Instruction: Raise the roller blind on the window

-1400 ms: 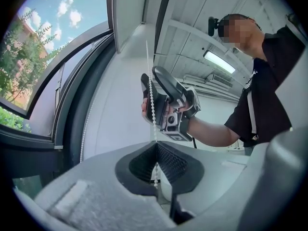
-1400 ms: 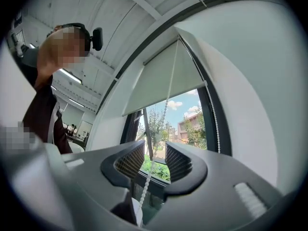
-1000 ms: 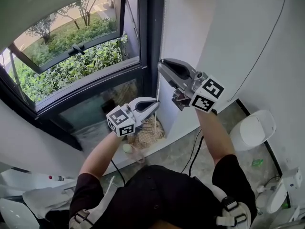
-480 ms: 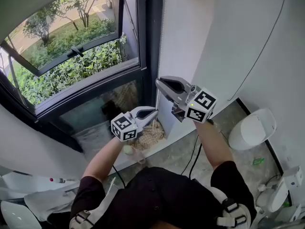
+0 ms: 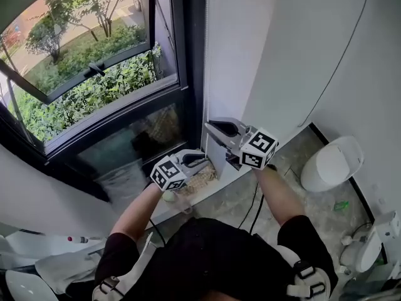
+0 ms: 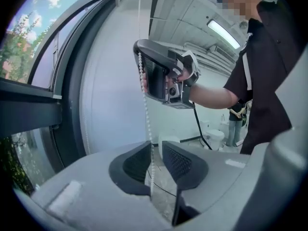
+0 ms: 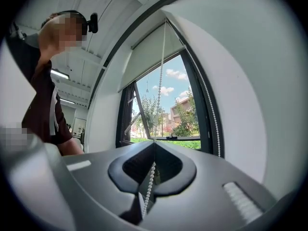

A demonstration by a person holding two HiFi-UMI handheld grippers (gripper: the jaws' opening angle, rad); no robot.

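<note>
Clamping the bead chain [image 7: 150, 177] between just-closed jaws, the right gripper [image 5: 209, 126] holds it ready to wind up the roller blind [image 7: 147, 57] high above it, while the left gripper [image 5: 202, 156] just below has been opening, chain loose between its pads, likely to regrip.

What I have on this feed:
- My left gripper [image 6: 153, 162]: jaws have just been opening, with a clear gap between the ribbed pads.
- Bead chain [image 6: 146, 109]: hangs straight down through that gap, nearest the left pad and not pinched.
- My right gripper [image 6: 143, 76]: higher on the same chain, its tips closed on it.
- Window frame [image 6: 72, 81]: dark, at left, with sky and leaves beyond.
- Wall [image 6: 115, 57]: white, behind the chain.
- Forearm [image 6: 211, 94] and black shirt [image 6: 264, 81]: at right.
</note>
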